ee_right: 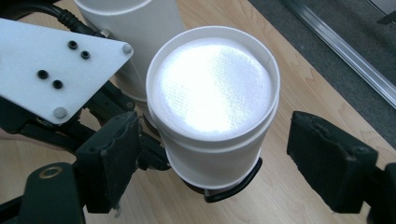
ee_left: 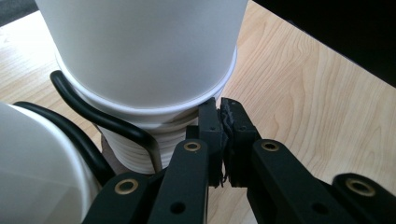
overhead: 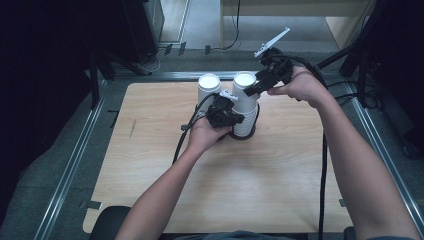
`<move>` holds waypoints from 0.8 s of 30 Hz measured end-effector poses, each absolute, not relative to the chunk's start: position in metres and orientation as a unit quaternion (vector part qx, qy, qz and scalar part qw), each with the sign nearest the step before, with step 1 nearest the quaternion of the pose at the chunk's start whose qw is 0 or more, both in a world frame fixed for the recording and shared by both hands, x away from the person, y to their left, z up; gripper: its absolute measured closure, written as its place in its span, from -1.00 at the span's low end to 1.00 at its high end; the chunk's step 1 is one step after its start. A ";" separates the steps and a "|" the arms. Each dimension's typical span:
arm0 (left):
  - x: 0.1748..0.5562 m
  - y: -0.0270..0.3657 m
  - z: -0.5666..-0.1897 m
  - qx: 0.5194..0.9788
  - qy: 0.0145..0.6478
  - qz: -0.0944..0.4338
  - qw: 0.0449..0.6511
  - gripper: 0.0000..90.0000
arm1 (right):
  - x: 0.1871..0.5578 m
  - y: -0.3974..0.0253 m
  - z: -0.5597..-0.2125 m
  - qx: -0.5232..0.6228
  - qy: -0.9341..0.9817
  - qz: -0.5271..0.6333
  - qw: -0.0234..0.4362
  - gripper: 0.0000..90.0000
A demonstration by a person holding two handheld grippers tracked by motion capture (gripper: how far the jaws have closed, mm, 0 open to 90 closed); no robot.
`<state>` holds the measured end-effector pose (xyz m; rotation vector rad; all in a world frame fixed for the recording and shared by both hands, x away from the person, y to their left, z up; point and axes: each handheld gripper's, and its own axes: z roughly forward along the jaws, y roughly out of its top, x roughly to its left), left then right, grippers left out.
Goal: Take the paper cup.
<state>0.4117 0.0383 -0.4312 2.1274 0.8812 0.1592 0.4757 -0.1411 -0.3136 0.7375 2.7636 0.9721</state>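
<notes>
The left gripper (overhead: 231, 116) pinches a lower cup rim (ee_left: 212, 95), fingers together. The right gripper (ee_right: 212, 163), fingers apart, straddles the top cup (ee_right: 212, 84) at twelve o'clock; lifting remains.

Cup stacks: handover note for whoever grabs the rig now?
Left tongs: shut, pinching the rim of a cup low in the right stack, beside the black wire holder.
Right tongs: open, jaws either side of that stack's top cup, not touching it.
Second stack stands upside down just behind, on the table.
Done: lower stack steadied, right tongs lined up.
Left: probably close on the top cup and lift it off.
</notes>
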 end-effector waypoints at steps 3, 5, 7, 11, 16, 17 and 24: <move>0.411 0.037 -0.431 0.844 0.348 0.066 0.403 0.95 | 0.478 -0.137 -0.316 0.242 0.914 0.320 0.058 -0.60; 0.411 0.037 -0.431 0.844 0.348 0.067 0.402 0.95 | 0.480 -0.133 -0.317 0.241 0.916 0.316 0.058 -0.60; 0.411 0.037 -0.431 0.845 0.347 0.067 0.401 0.94 | 0.483 -0.125 -0.318 0.240 0.919 0.306 0.060 -0.60; 0.411 0.037 -0.431 0.845 0.347 0.067 0.400 0.93 | 0.486 -0.118 -0.321 0.241 0.921 0.301 0.053 -0.60; 0.411 0.037 -0.432 0.845 0.349 0.066 0.400 0.93 | 0.489 -0.107 -0.324 0.249 0.926 0.277 0.066 -0.53; 0.411 0.037 -0.432 0.845 0.349 0.066 0.400 0.94 | 0.489 -0.107 -0.324 0.249 0.926 0.277 0.066 -0.53; 0.412 0.037 -0.433 0.845 0.350 0.065 0.399 0.94 | 0.490 -0.103 -0.321 0.249 0.931 0.258 0.070 -0.49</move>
